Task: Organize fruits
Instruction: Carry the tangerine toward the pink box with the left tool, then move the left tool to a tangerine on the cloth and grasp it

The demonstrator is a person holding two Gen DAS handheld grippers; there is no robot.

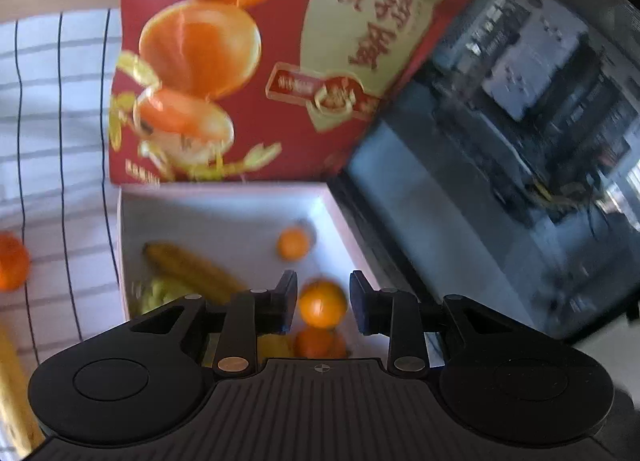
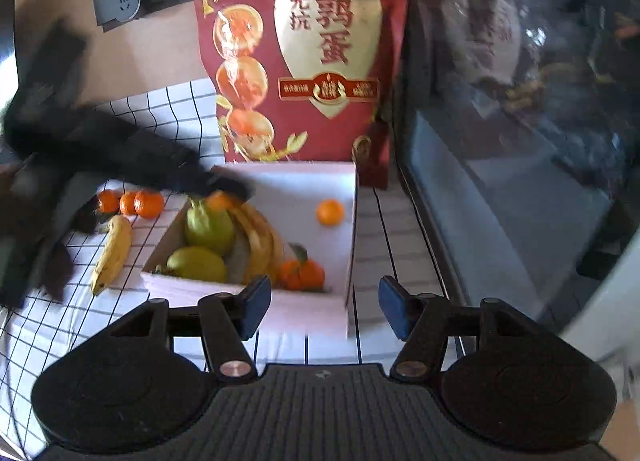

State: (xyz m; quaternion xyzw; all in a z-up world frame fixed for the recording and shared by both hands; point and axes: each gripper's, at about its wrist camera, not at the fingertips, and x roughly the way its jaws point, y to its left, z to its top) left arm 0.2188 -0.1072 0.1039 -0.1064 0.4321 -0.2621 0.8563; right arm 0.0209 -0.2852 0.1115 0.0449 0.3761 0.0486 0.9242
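Observation:
A white box (image 2: 312,181) on the checked cloth holds bananas (image 2: 260,237), two green pears (image 2: 208,227), mandarins (image 2: 302,273) and one loose mandarin (image 2: 330,212). My left gripper (image 1: 323,301) hangs over the box with jaws open; a mandarin (image 1: 322,303) sits between the fingers, seemingly free of the pads. In the right wrist view the left gripper (image 2: 224,197) appears blurred over the box's far left corner with that mandarin. My right gripper (image 2: 325,303) is open and empty at the box's near edge. Three mandarins (image 2: 132,203) and a banana (image 2: 112,253) lie left of the box.
A tall red snack bag (image 2: 304,53) stands right behind the box. A dark glass-fronted appliance (image 2: 520,141) runs along the right side. A wall socket (image 2: 124,3) is at the back left. In the left wrist view a mandarin (image 1: 12,261) lies on the cloth at left.

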